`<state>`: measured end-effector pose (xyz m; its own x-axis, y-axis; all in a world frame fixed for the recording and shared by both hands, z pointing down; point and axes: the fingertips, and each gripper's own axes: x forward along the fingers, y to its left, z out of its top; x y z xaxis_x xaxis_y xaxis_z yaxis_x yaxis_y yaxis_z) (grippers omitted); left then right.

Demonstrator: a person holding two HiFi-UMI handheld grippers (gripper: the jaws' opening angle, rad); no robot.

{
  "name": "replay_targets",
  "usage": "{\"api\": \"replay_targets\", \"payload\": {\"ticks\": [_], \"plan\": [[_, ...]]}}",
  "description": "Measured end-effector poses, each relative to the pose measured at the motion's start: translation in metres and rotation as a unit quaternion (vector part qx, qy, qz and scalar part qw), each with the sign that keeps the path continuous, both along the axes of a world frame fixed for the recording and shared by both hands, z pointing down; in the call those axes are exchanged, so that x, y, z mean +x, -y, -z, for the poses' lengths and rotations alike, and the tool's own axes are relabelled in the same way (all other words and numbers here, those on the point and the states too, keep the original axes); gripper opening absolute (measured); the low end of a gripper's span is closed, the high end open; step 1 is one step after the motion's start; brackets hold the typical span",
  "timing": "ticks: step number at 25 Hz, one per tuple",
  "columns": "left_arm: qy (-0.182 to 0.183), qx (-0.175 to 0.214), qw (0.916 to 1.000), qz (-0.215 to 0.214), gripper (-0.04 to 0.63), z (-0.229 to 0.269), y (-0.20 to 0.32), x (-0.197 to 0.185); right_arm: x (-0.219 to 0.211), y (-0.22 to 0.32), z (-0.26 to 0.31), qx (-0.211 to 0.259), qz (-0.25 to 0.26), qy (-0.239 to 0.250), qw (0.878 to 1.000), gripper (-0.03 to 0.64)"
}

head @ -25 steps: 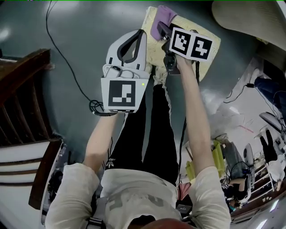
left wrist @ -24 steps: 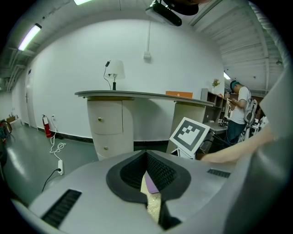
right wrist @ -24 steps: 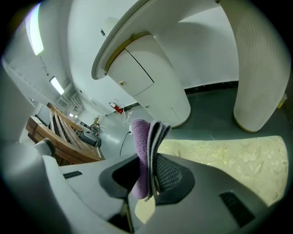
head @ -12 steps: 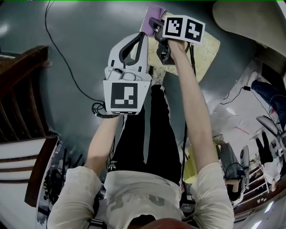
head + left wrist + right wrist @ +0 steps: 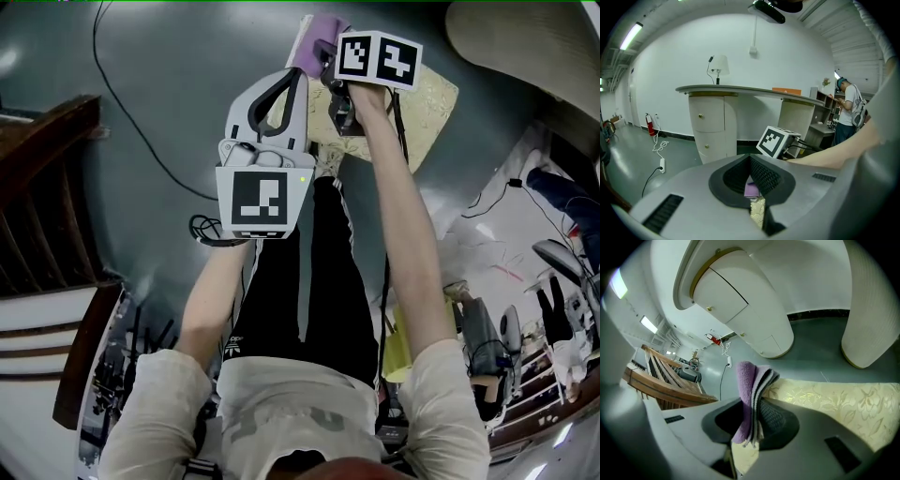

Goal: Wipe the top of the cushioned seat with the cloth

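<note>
Most of the cushioned seat [image 5: 427, 98] looks left to wipe. The right hand-held gripper [image 5: 756, 401] pinches the folded purple cloth [image 5: 746, 378] at the seat's far left corner. The left hand-held gripper [image 5: 750, 161] hangs nearby, jaws together and empty.

head camera looks down (all share cloth [image 5: 322, 36])
</note>
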<state>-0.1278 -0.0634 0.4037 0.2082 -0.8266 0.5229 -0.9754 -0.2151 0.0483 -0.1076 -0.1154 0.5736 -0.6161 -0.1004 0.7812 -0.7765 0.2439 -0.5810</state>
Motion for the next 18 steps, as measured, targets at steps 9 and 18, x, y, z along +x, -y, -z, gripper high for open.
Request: {"api": "replay_targets", "payload": {"ticks": [9,18], "plan": [[0.004,-0.004,0.9999,-0.011,0.006,-0.006,0.022,0.024,0.069,0.005,-0.004,0.001,-0.023,-0.036,0.999,0.092],[0.005,-0.005,0.999,-0.043,0.006,-0.014,0.04,0.067,0.171,0.002,-0.011,0.007,-0.045,-0.085,0.995,0.091]]}}
